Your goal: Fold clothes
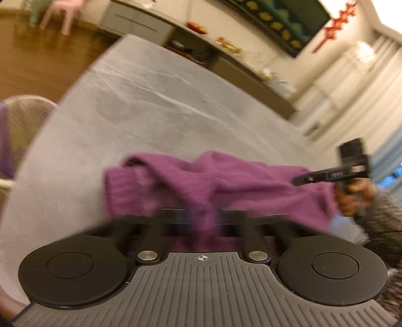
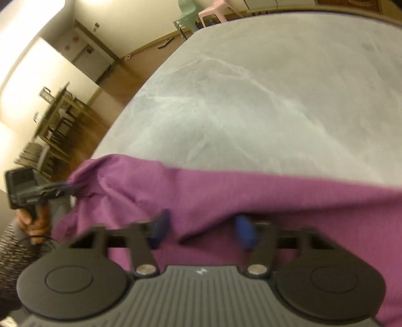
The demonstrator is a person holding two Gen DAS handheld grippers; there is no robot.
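A purple knitted garment (image 1: 226,186) lies bunched near the front edge of the grey marbled table (image 1: 150,113). My left gripper (image 1: 201,216) is shut on its near edge, and the cloth hides the fingertips. In the right wrist view the same garment (image 2: 251,191) fills the lower half, and the left gripper (image 2: 71,188) pinches its left corner. My right gripper (image 2: 202,229) has its blue pads (image 2: 160,226) apart, with a fold of cloth lying between them. Seen from the left, the right gripper (image 1: 299,179) rests its tip on the garment's right end.
A beige chair (image 1: 25,120) with something purple on it stands left of the table. The far table (image 2: 276,100) is bare grey stone. A hand (image 1: 351,198) in a speckled sleeve holds the right gripper. Pink and green chairs (image 2: 201,12) stand beyond.
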